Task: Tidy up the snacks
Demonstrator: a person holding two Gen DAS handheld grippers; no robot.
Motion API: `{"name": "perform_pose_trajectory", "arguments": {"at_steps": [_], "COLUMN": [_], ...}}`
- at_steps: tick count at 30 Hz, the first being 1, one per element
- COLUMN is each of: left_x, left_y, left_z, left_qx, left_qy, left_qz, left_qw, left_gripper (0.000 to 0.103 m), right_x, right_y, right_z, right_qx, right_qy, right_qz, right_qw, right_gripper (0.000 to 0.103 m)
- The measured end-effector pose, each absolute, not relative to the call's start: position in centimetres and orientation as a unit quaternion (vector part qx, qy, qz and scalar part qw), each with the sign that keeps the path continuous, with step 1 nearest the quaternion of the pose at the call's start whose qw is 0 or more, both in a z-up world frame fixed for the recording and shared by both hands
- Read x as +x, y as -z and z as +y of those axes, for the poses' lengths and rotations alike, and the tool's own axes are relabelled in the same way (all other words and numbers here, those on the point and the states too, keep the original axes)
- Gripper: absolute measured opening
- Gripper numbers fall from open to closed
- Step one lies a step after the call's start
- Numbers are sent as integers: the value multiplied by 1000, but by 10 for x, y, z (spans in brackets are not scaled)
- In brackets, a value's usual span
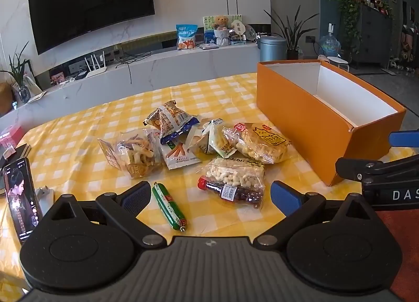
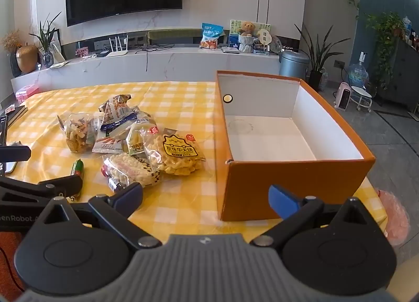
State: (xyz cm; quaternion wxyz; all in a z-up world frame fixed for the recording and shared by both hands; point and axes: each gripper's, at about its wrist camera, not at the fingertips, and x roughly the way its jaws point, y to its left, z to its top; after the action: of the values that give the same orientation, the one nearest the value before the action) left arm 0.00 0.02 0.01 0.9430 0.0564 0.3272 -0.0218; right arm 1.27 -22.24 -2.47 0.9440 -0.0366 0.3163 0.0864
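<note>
The left gripper [image 1: 210,197] hovers over the near edge of the counter [image 1: 78,129], which wears a yellow-and-white checked cloth; its blue-padded fingers [image 1: 284,197] stand wide apart with nothing clamped. Between the fingers lie two things: a green sausage-shaped snack in a plastic skin with red ends [image 1: 170,206], nearer the left finger and slanting, and a small clear plastic bottle of dark contents with a red cap [image 1: 230,193], nearer the right finger and lying on its side. Just beyond the bottle, touching it, is a clear bag of pale puffed pieces [image 1: 235,171]. Farther ahead of the fingers the rest of the snacks sit heaped together: a clear bag of mixed vegetable crisps [image 1: 136,155], a white packet printed with stick biscuits [image 1: 178,155], a crumpled blue-and-orange foil packet [image 1: 170,118] on top, and a clear bag of yellow crackers with a cat label [image 1: 262,142].

The right gripper [image 2: 205,198] also has its fingers [image 2: 282,201] spread wide and empty. Ahead of its right finger stands an open orange cardboard box with a white inside [image 2: 288,179], nothing in it, its near corner between the fingers. The snack heap lies beyond and to the left of its left finger, apart from the box. A smartphone with a lit screen [image 1: 22,194] leans left of the left gripper's left finger.
</note>
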Motion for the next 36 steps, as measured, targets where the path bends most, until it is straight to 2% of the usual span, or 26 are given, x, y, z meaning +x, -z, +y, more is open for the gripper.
{"name": "perform_pose_trajectory", "arguments": {"at_steps": [36], "left_x": [2], "left_y": [6], "left_z": [6], "left_qx": [46], "left_qy": [26], "left_qz": [364], "left_qw": [930], "left_gripper": [103], "right_x": [12], "right_y": [19], "right_z": [-215], "right_qx": [-42], "right_qy": [-87], "right_qz": [327], "right_qw": [940], "right_gripper": [100]}}
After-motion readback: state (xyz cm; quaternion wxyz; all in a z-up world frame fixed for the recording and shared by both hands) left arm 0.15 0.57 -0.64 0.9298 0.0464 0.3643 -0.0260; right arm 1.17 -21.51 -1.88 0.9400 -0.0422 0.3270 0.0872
